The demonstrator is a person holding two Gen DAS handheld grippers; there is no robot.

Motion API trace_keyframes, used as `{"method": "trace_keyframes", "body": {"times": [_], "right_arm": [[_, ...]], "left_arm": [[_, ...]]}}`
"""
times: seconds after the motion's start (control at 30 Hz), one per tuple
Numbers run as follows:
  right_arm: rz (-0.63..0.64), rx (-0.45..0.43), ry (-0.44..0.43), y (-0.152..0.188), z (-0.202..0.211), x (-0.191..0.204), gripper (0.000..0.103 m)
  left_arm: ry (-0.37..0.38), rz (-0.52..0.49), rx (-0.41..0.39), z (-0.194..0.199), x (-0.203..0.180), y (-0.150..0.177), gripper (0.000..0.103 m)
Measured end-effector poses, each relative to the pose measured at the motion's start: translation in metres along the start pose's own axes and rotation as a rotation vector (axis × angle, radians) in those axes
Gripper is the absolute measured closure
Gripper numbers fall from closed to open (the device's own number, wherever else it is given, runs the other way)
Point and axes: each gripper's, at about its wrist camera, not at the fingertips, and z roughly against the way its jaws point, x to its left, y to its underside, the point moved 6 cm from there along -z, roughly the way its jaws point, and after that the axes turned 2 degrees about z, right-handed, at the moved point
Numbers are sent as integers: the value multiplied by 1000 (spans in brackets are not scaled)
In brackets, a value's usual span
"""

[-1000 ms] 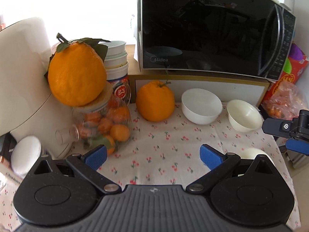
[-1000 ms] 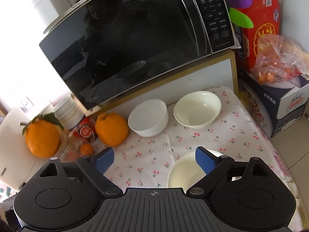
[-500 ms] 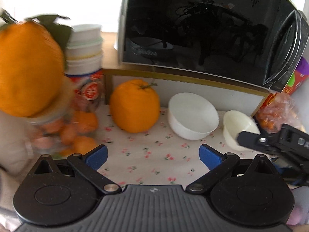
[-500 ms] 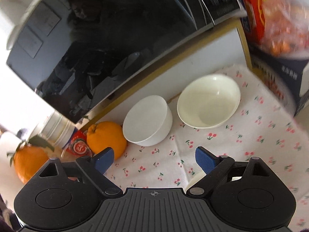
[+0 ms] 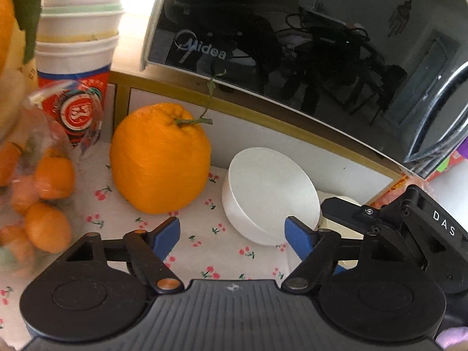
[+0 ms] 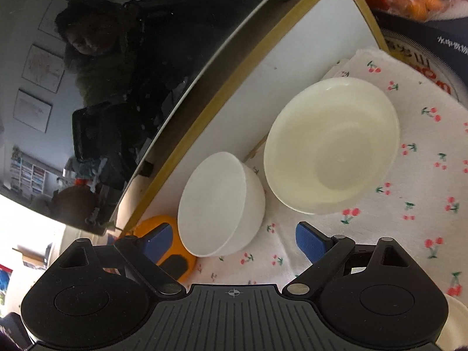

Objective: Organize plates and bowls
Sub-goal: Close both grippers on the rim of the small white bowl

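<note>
Hovering low over the cherry-print cloth (image 6: 415, 175), both grippers hold nothing. The left gripper (image 5: 232, 235) has just been narrowing its jaws (nothing between them); the right gripper (image 6: 231, 241) stands wide open. Beneath the microwave (image 5: 292, 44), the white bowl (image 6: 219, 204) sits beside the cream bowl (image 6: 330, 146), an orange (image 5: 161, 158) near.

Your two wrist cameras look down close from 6 o'clock; both share the matte white round bowl (image 5: 270, 197) (image 6: 220, 204).
</note>
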Motion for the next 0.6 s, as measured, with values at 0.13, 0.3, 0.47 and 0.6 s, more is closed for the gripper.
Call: {"method": "trace_keyframes", "body": {"times": [0.13,0.3,0.47,0.6], "right_arm": [[-20,-2,9,-4,-8,-4,13],[-45,-2,-8,-8,-13,-9,25],[-60,1,-15,-7,-20,-9,36],[-71,-2,-8,-7,-25,-15,46]], "left_arm": [[-17,-3,-16,-2,-5,-2,38],[-29,18,-33,-5,-4,-4,46],[-52,3,-59,-8,-9,-6,53],[-63,-6,-60,-13,-11,-7,56]]}}
